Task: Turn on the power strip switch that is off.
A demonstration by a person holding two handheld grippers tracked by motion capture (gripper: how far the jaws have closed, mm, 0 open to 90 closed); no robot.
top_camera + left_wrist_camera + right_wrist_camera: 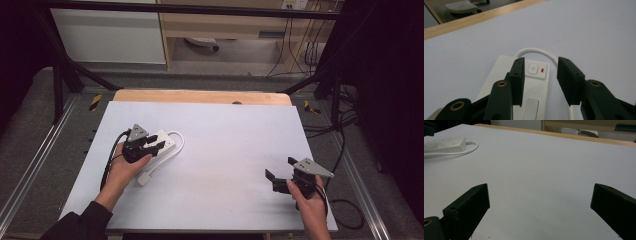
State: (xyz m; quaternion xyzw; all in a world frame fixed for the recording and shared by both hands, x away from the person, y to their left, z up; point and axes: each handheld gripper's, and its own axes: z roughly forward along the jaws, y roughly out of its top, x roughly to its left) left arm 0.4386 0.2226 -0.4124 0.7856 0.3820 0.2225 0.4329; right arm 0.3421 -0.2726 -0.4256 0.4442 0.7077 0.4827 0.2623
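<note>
Hovering over the white power strip, the left gripper has its jaws part-way closed and astride the strip's switch end, one over its top, the other over its cord; whether the pads press I cannot tell. Well to its right, the right gripper rests released over the bare table.

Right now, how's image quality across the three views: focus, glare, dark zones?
High view: even light on the table, surround falls to near black at both sides, soft shadow under the left gripper. Left gripper view: power strip and its switch fairly sharp, near jaws soft, no glare. Right gripper view: right gripper jaws blurred at the edges, far power strip slightly soft, tabletop flat and shadowless.
</note>
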